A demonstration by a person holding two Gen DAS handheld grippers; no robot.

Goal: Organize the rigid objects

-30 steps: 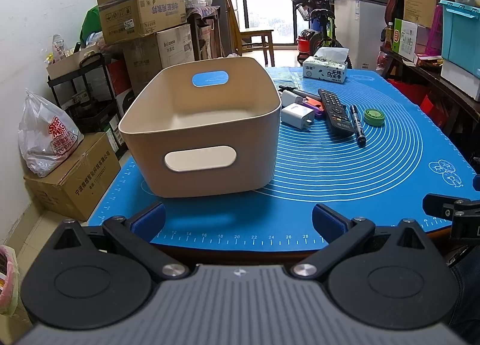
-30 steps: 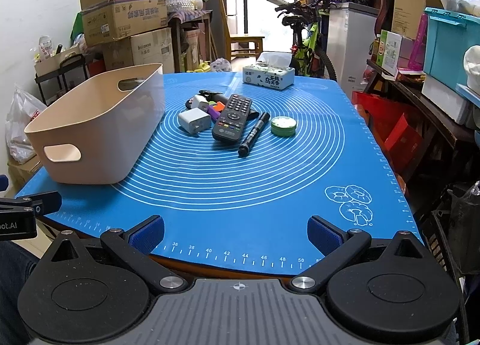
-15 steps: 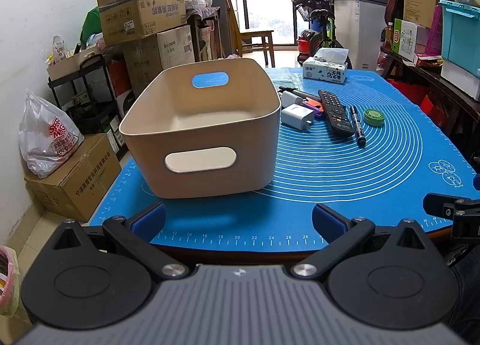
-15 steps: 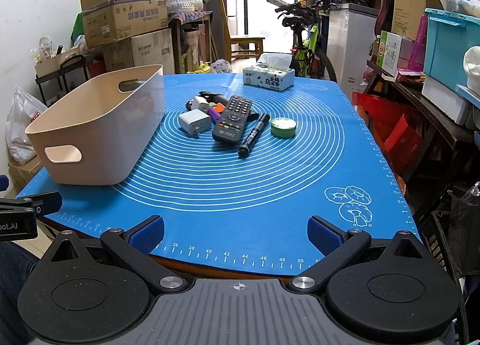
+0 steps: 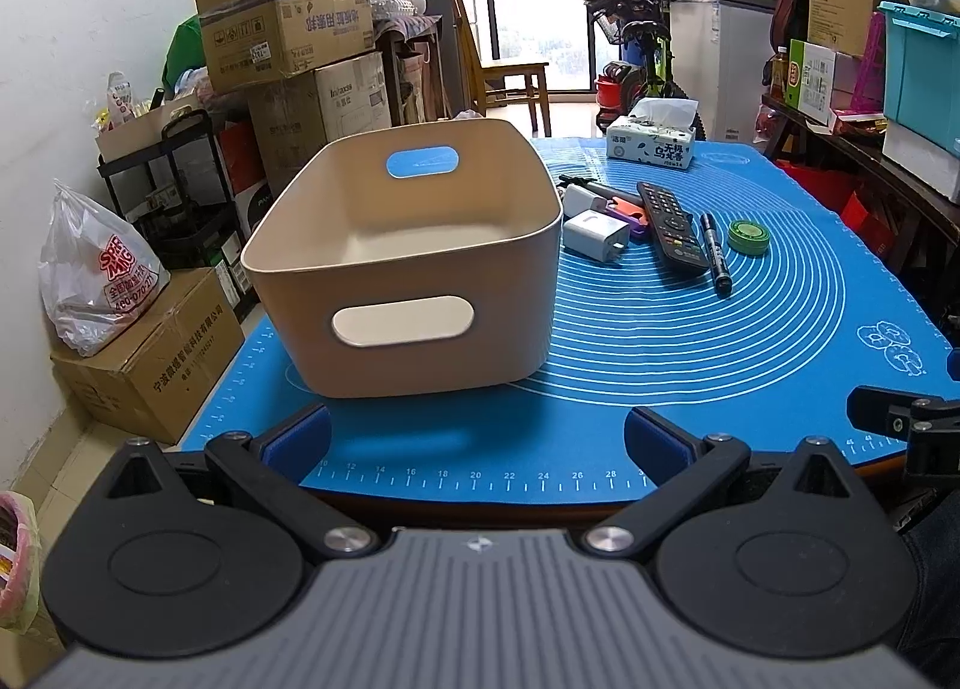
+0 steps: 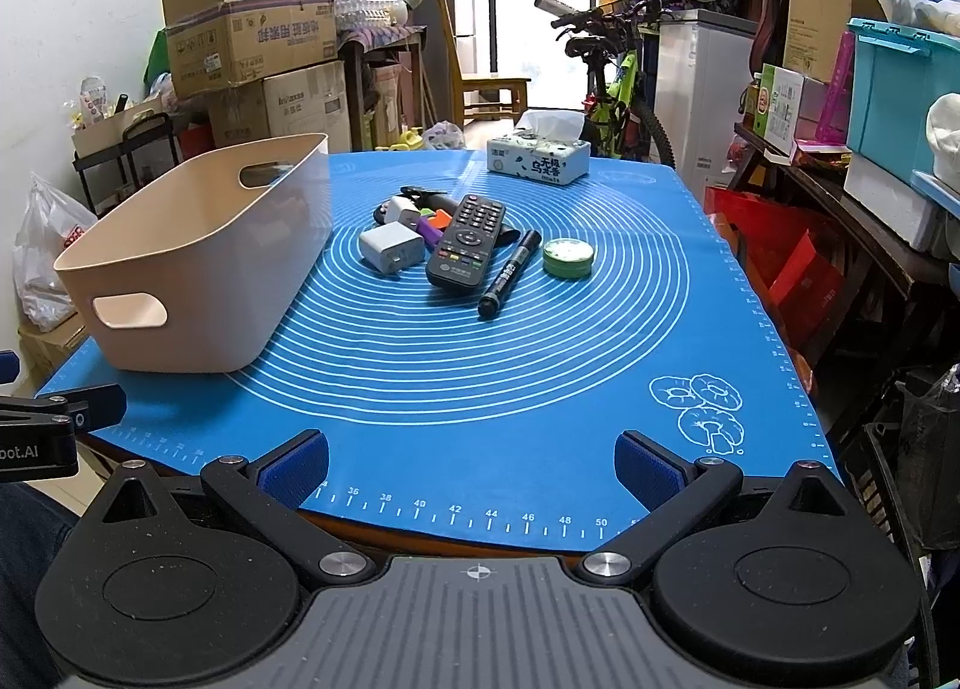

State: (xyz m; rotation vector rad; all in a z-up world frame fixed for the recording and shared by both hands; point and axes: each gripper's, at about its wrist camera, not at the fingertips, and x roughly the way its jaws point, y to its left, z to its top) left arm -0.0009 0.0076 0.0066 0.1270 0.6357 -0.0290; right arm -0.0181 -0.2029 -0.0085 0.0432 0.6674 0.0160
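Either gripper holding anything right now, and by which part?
Nothing is held. The left gripper and right gripper are both open and empty at the mat's near edge.

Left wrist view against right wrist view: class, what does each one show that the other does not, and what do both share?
Only the left wrist view shows the bin's bare inside floor and the plastic bag on a carton. Only the right wrist view shows the doughnut drawings whole. Both show the remote, marker, green tin, white charger and tissue box.
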